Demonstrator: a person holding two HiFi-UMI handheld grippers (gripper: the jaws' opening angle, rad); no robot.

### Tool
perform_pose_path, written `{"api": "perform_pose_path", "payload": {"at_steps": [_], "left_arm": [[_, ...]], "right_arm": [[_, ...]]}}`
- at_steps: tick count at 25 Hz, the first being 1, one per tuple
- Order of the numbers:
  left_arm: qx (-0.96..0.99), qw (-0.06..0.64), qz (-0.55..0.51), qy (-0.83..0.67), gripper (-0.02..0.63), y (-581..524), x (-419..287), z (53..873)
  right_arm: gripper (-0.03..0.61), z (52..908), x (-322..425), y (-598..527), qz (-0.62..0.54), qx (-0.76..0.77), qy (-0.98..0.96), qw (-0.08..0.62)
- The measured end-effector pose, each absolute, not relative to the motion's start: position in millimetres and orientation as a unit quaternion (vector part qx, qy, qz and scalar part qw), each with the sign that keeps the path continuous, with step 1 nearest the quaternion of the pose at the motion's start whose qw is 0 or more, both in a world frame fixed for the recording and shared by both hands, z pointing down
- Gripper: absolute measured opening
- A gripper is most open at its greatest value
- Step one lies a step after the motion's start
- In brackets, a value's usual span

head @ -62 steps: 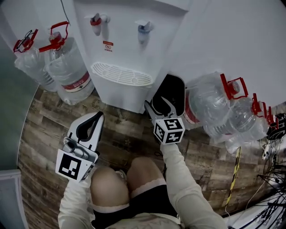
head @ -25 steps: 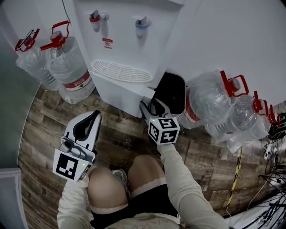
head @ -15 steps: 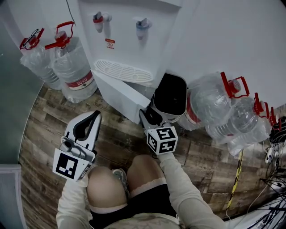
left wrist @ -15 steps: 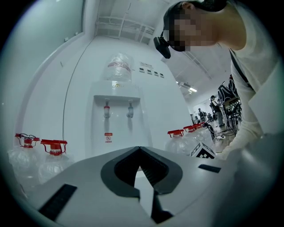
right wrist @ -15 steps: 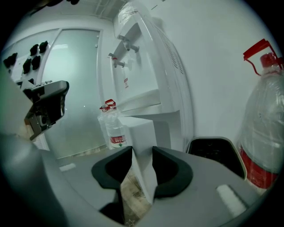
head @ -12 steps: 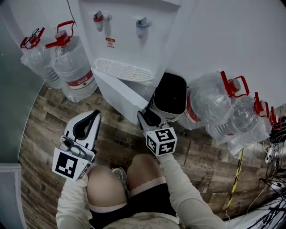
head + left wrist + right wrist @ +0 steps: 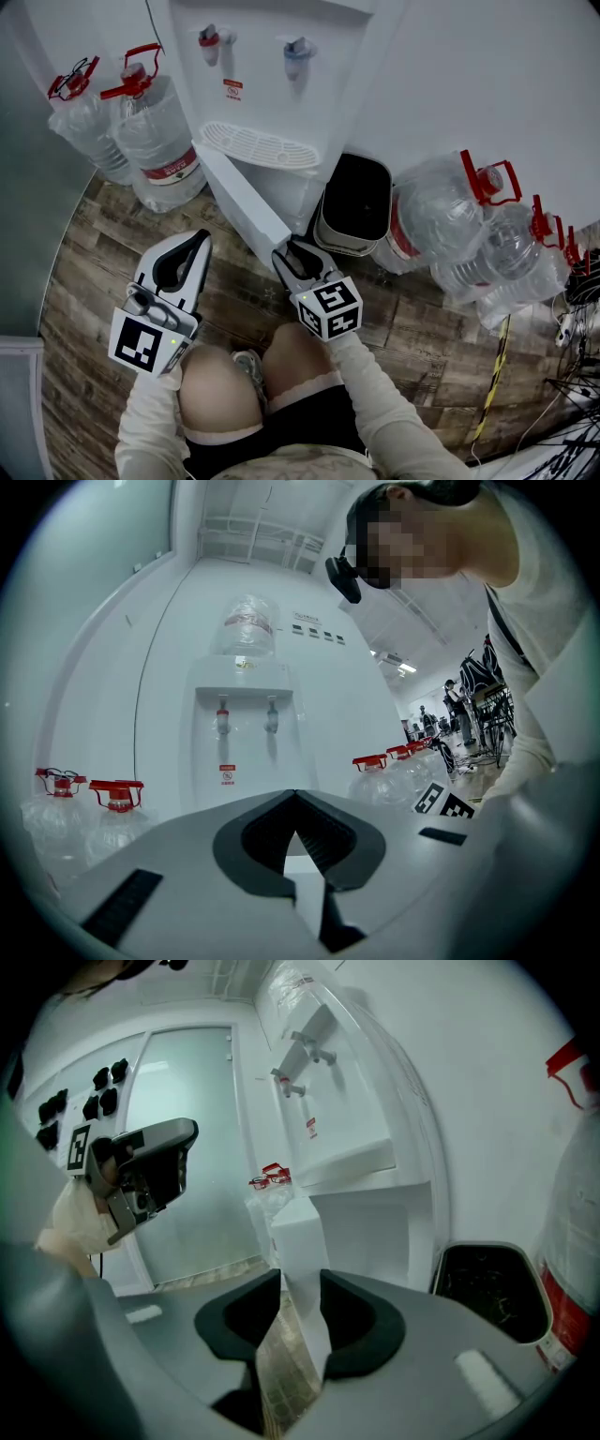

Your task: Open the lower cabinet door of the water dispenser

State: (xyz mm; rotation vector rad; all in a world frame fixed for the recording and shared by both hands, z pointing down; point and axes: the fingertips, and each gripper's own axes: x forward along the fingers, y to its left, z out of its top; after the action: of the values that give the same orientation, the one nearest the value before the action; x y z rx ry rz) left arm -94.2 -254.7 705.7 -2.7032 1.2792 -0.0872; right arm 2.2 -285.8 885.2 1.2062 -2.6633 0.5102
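Observation:
The white water dispenser [image 7: 272, 56] stands against the wall, and its lower cabinet door [image 7: 239, 192] is swung partly out from the body. My right gripper [image 7: 281, 253] is at the door's free edge. In the right gripper view the door edge [image 7: 302, 1241] stands upright between the jaws of the right gripper [image 7: 300, 1279], which are closing with both pads against it. My left gripper [image 7: 202, 239] hangs shut and empty over the floor to the left, apart from the door. In the left gripper view its tips [image 7: 296, 794] meet, pointing level at the dispenser [image 7: 246, 724].
Large water bottles with red caps stand left [image 7: 159, 131] and right [image 7: 441, 220] of the dispenser. A black bin [image 7: 356, 202] sits just right of the open door. Cables [image 7: 572, 366] lie at the far right. The person's knees [image 7: 216, 375] are below the grippers.
The right gripper closed on the door's edge and moved left and toward the person, swinging the door further out from the dispenser. The left gripper stayed put.

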Motion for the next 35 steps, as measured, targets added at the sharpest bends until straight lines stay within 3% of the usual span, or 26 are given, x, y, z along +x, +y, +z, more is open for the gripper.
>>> {"api": "perform_pose_path", "payload": {"at_steps": [14, 17, 18, 35], "left_arm": [[-0.901, 0.086, -0.032, 0.425, 0.003, -247.6, -92.8, 700.3], [-0.901, 0.085, -0.027, 0.424, 0.003, -251.8, -94.6, 701.3], [-0.902, 0.084, -0.026, 0.423, 0.003, -253.7, -94.9, 702.5], [-0.908, 0.012, -0.059, 0.414, 0.003, -283.1, -101.7, 683.6]], "right_arm": [[0.137, 849.0, 17.5, -281.3, 0.116, 0.431, -0.894, 0.046], [0.016, 829.2, 29.8, -286.4, 0.097, 0.456, -0.885, 0.026], [0.009, 824.1, 32.1, -288.7, 0.091, 0.461, -0.883, 0.024], [0.009, 735.0, 36.5, -308.9, 0.057, 0.510, -0.858, 0.008]]}}
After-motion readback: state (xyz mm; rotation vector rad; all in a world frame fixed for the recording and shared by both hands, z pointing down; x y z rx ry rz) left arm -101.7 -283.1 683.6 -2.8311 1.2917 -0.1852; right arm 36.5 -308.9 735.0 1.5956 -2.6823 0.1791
